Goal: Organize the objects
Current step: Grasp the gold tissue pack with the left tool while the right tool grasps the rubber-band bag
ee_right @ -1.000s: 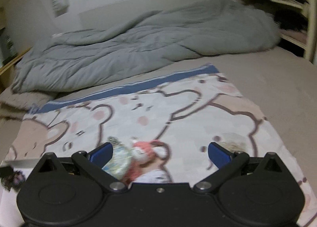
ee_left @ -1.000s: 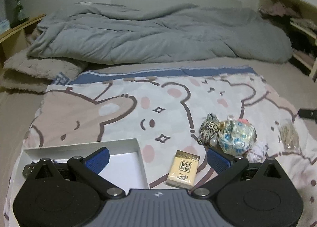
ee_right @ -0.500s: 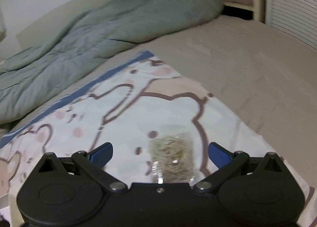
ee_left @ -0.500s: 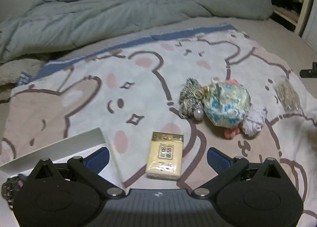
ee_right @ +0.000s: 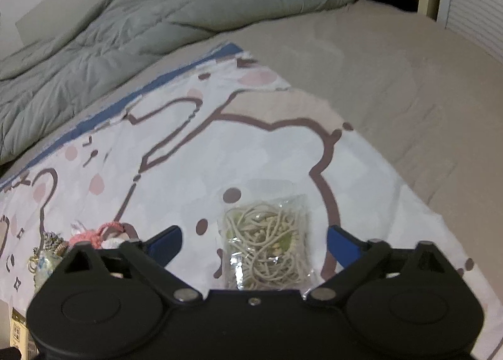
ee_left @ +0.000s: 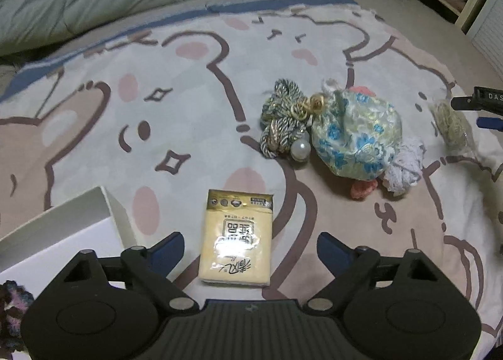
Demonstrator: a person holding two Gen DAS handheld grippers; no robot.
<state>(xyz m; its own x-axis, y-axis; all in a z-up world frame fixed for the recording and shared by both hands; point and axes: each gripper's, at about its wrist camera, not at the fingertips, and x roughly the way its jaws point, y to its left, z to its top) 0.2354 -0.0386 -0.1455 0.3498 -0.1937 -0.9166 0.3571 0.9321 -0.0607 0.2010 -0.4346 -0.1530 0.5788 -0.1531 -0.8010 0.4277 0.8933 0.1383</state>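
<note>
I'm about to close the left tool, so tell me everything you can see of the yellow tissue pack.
The tissue pack is a flat, pale yellow packet in glossy plastic wrap, with a gold band at its far end and dark printed characters on its face. It lies flat on the bear-print blanket, long side pointing away, just right of the white box. It sits between the closing jaws of the left hand-held gripper, untouched.

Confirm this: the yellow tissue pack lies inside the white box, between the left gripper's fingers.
Not quite. In the left wrist view the yellow tissue pack lies on the bear-print blanket beside the white box, not inside it. It is between the closing left gripper's fingers, untouched.
</note>
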